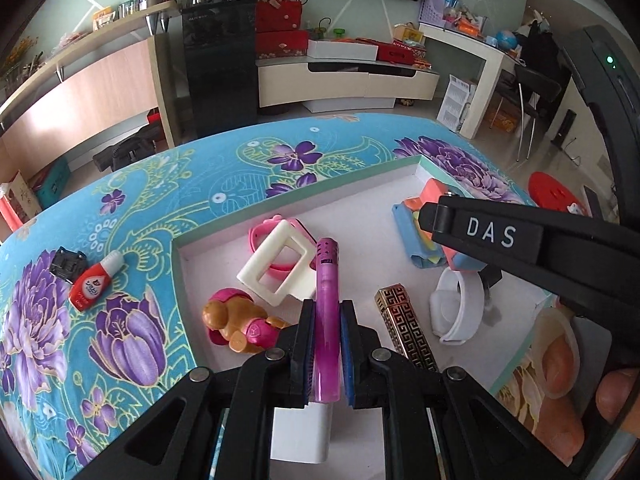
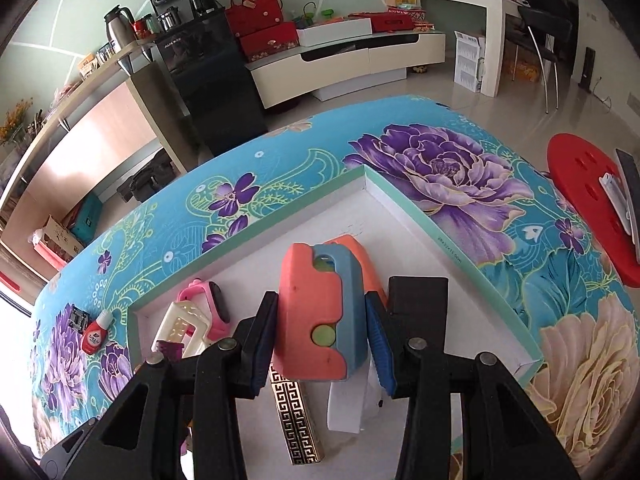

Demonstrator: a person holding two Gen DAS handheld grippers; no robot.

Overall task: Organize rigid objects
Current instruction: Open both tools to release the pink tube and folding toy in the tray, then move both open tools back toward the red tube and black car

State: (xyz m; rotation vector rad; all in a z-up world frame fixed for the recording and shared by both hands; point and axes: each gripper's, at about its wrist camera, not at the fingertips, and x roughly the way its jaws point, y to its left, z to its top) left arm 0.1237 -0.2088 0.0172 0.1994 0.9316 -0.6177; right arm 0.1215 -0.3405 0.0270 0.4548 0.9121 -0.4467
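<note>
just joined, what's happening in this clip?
A person holding a gripper in each hand is sorting small items into a shallow white tray on a flowered cloth. The left gripper is shut on a purple tube over the tray. The right gripper is clamped on an orange-and-blue foam toy, also above the tray. A red bottle and a small black part lie outside on the cloth.

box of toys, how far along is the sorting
Done: a dog figure, a white clip and a patterned gold case lie in the box. In hand: left gripper clamps a purple tube, right gripper an orange-and-blue toy. Left: red bottle and black part on the cloth.
</note>
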